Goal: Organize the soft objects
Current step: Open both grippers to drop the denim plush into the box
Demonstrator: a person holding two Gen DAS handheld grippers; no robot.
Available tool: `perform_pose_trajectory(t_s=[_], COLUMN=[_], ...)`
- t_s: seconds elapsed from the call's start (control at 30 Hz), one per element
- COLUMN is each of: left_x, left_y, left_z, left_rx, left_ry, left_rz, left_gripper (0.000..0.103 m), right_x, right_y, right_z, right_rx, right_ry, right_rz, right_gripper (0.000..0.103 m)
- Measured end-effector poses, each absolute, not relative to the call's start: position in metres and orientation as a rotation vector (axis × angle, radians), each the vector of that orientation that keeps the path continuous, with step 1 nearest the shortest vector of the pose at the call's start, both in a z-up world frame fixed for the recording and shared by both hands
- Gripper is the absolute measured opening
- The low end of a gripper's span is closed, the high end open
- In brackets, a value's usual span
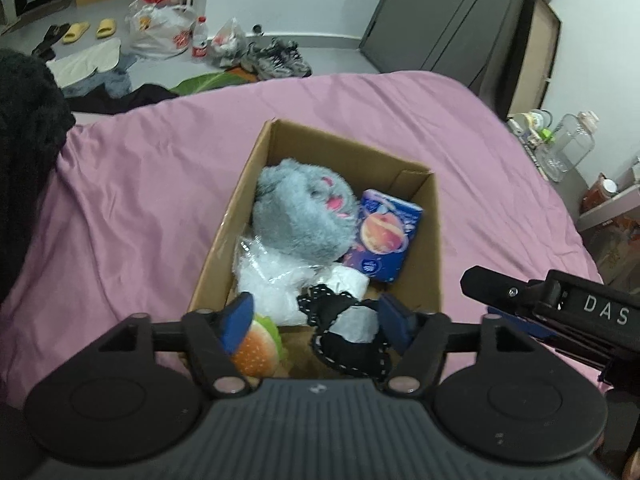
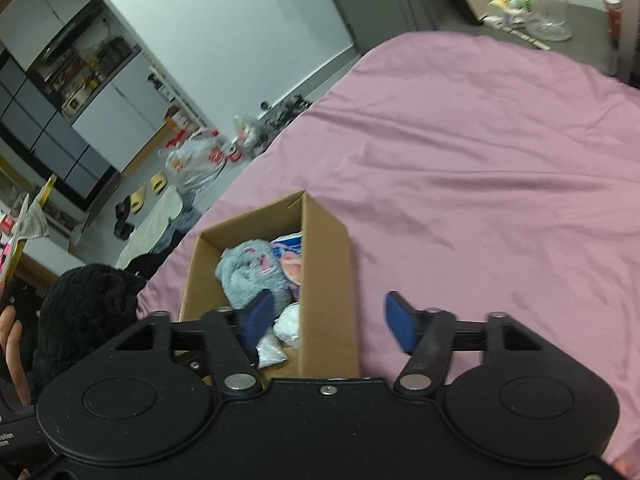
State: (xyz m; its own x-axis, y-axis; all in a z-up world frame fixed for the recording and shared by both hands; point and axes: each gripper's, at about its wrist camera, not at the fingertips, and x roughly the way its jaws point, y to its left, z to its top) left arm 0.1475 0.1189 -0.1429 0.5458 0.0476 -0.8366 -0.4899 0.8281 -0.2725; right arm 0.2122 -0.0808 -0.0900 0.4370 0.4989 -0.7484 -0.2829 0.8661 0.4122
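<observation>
An open cardboard box point(image 1: 434, 240) stands on the pink bed. It holds a grey plush toy point(image 1: 304, 216), a blue tissue pack point(image 1: 386, 236), a white item in clear plastic point(image 1: 268, 276), a black lace-trimmed item point(image 1: 344, 336) and a burger plush point(image 1: 256, 348). My left gripper point(image 1: 318, 322) is open, just above the box's near end, with the black item between its fingers. My right gripper point(image 2: 326, 322) is open and empty, over the box's right wall point(image 2: 328, 280). The grey plush point(image 2: 250, 272) also shows in the right wrist view.
The pink bedspread point(image 2: 480, 160) spreads wide to the right. A black fuzzy garment point(image 1: 24, 120) lies at the bed's left edge. Bags, bottles, slippers and shoes point(image 1: 276, 58) litter the floor beyond. A side table with a glass jar point(image 1: 572, 144) stands at the right.
</observation>
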Motion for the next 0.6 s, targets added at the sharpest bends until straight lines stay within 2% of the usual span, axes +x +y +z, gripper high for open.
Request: perform_pose_trajectory(t_s=[0.03, 0.13, 0.2, 0.3, 0.47, 0.6], left_x=[0.146, 0.143, 0.141, 0.137, 0.126, 0.115], left_y=[0.117, 0.113, 0.110, 0.103, 0.092, 0.084], left_z=[-0.140, -0.132, -0.126, -0.115, -0.099, -0.086], left_rx=[-0.515, -0.500, -0.488, -0.461, -0.420, -0.376], left_ry=[0.944, 0.941, 0.938, 0.925, 0.918, 0.904], left_rz=[0.330, 0.310, 0.289, 0.252, 0.212, 0.187], left_gripper=[0.075, 0.082, 0.084, 0.084, 0.087, 0.088], right_x=[0.210, 0.200, 0.194, 0.184, 0.162, 0.148], right_y=[-0.084, -0.098, -0.106, -0.120, -0.138, -0.146], right_z=[-0.087, -0.076, -0.070, -0.064, -0.054, -0.046], right_rx=[0.236, 0.216, 0.222, 0.238, 0.249, 0.245], right_ry=[0.996, 0.958, 0.942, 0.940, 0.921, 0.904], right_rz=[0.481, 0.442, 0.426, 0.405, 0.376, 0.364], right_gripper=[0.077, 0.086, 0.092, 0.094, 0.103, 0.103])
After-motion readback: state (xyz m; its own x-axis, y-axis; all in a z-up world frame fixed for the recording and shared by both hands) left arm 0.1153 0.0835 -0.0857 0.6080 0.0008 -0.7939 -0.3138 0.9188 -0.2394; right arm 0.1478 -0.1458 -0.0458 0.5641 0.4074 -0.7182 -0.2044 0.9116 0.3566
